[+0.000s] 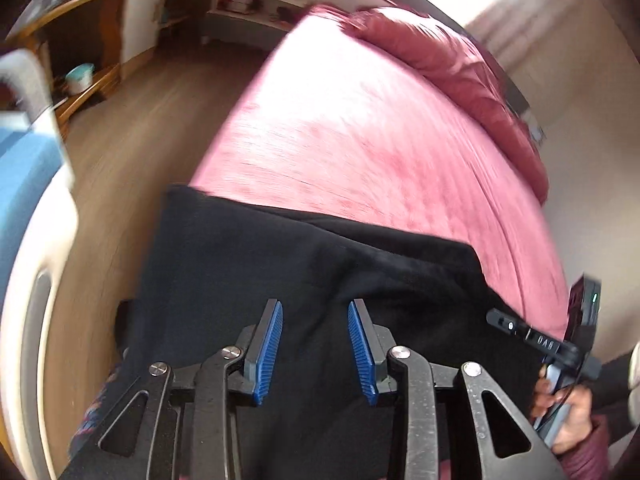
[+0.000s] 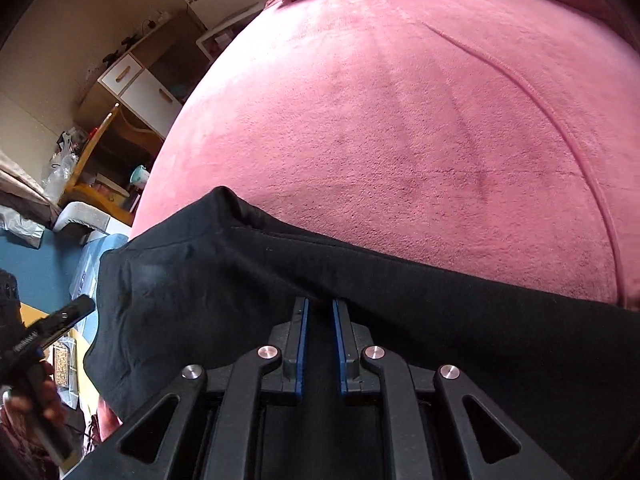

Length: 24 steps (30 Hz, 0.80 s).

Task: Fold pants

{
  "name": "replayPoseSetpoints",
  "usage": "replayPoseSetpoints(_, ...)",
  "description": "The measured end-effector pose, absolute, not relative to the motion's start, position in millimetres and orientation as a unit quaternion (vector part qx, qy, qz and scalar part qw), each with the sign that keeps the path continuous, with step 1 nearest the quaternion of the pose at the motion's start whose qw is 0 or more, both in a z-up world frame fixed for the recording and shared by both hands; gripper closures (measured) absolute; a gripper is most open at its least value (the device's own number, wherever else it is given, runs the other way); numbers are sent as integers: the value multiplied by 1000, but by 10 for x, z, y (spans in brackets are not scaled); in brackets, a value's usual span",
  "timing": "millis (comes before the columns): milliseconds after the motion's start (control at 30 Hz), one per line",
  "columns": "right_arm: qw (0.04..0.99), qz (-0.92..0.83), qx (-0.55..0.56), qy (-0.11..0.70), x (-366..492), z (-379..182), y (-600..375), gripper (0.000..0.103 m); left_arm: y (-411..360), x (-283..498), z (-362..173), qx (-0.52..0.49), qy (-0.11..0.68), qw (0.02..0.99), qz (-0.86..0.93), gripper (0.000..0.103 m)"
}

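Left wrist view
- Garment: black soft-knit pants (image 1: 304,280) fill the lower centre of the frame, lying flat on the near edge of the bed, one end hanging over the bed's side at lower left.
- Support: bed with pink plush cover (image 1: 360,128) runs from centre to upper right. Judged a broad, level folding surface.
- Left gripper (image 1: 316,354): ribbed blue pads stand spread, cloth visible behind the gap, nothing pressed between them. Judged free of the pants.
- Lower right edge: a hand (image 1: 568,412) grips the handle of the other tool.
- Texture: picture is motion-smeared; fabric reads matte, lint-free, with soft creases.

Right wrist view
- Garment: the pants cross the lower half, left to right; a raised fold peak sits at centre left, with a stitched seam along the upper edge.
- Right gripper (image 2: 320,344): pads nearly together, a narrow slot between. A dark strip shows in it, but I cannot tell whether cloth is pinched.
- Cover: short, nubby pile, with one long curved ridge at upper right.
- Stage, judged: a fold laid, edges being let go.
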State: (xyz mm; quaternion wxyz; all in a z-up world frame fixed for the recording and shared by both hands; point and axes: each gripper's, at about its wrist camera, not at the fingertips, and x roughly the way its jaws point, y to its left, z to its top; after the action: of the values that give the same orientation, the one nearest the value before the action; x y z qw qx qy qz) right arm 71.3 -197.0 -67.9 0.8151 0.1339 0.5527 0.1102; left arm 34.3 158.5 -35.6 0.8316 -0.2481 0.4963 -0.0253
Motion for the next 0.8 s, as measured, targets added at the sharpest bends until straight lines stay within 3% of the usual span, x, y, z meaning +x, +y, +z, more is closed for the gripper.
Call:
replayPoseSetpoints(233,824,156,131,529,326,-491,-1857,76,2399,-294,-371,-340,486,804,44,65)
replayPoseSetpoints(300,821,173,116,532,186,-483,-1751,69,2438,-394,-480,-346,497,793,61,64)
replayPoseSetpoints(500,807,198,93,549,-149,-584,-1611,67,2408,-529,-786,-377,514,767,68,64)
replayPoseSetpoints(567,802,203,83,556,-221,-639,-1578,66,2357,-506,-841,-377,520,764,66,66)
replayPoseSetpoints(733,791,201,82,572,-400,-780,-1572,66,2287,-516,-793,-354,505,784,64,98)
replayPoseSetpoints(800,789,200,85,574,-474,-802,-1580,66,2289,-544,-639,-348,475,807,52,98)
